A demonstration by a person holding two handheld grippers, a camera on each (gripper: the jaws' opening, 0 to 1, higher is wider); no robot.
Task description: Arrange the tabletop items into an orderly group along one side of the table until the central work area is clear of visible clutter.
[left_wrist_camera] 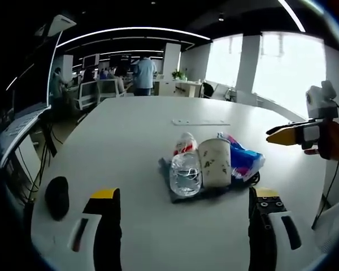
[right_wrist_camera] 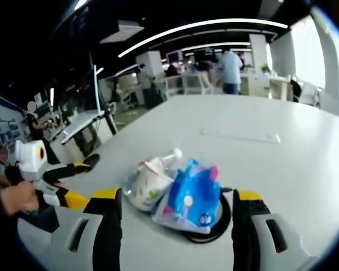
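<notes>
Showing: a long white table (left_wrist_camera: 130, 135) in an open office, with a small cluster of items lying on it.
Left gripper (left_wrist_camera: 183, 212): jaws stand wide apart at the bottom of the left gripper view, clamped on nothing — they sit low over the table, just short of the cluster.
Right gripper (right_wrist_camera: 176, 217): jaws apart, holding nothing; in the right gripper view they flank the blue bag and the black cable. In the left gripper view it enters from the right edge, held in a hand, well apart from the cluster.
Water bottle (left_wrist_camera: 185, 168): clear plastic, lying on its side with its red-labelled end pointing away from the left gripper, touching the paper cup.
Paper cup (left_wrist_camera: 215, 162): white with small dark marks, lying between the bottle and the blue bag, touching both.
Blue bag (right_wrist_camera: 191, 199): crumpled blue-and-white packet with pink patches, resting partly on the cable and against the cup.
Black cable (right_wrist_camera: 214, 226): a coiled loop under the bag, its curve visible at the near side.
Dark cloth (left_wrist_camera: 169, 180): a flat dark sheet under the bottle and cup — material cannot be told.
Black object (left_wrist_camera: 57, 196): a small rounded dark lump near the table's edge, well apart from the cluster.
White strip (left_wrist_camera: 200, 122): a flat pale bar lying farther along the table.
Background: desks, monitors and standing people beyond the table's far end.
</notes>
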